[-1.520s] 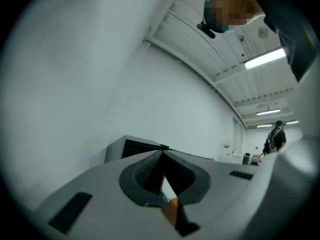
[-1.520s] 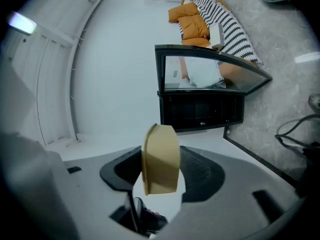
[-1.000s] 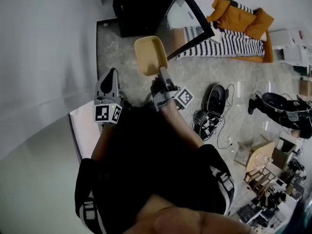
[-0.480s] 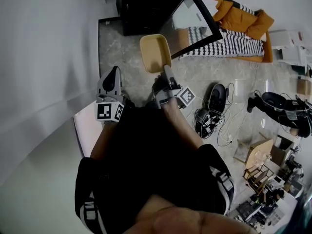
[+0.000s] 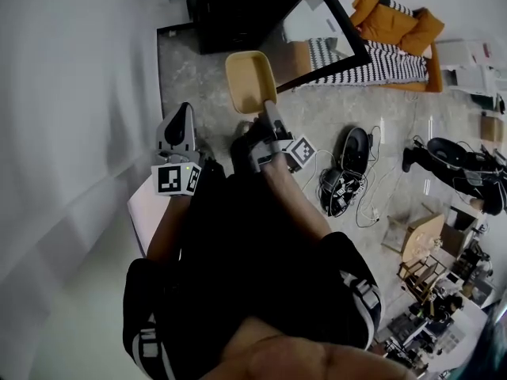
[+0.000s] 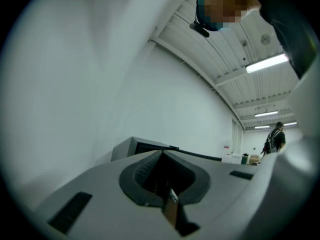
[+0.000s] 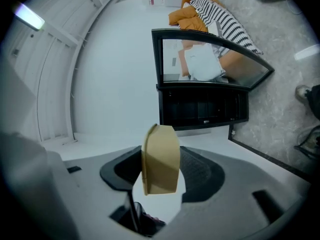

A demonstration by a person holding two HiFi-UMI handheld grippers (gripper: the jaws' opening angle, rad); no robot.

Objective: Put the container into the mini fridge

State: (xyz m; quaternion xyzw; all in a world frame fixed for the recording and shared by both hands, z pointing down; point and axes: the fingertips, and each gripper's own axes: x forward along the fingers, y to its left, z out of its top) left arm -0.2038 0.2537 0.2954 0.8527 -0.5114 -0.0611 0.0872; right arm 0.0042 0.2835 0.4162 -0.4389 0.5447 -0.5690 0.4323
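Close before us, our grey left gripper (image 5: pixel 181 122) has its jaws together, empty. Just ahead, our right gripper (image 5: pixel 268 115) clamps the rim of a tan rectangular plastic container (image 5: pixel 250 81), held in the air short of the black mini fridge (image 5: pixel 238 10), whose door is open.

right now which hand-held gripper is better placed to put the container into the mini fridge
Right. The right hand-held gripper holds the tan container, facing the open mini fridge; the left hand-held gripper is shut, empty, facing a wall.
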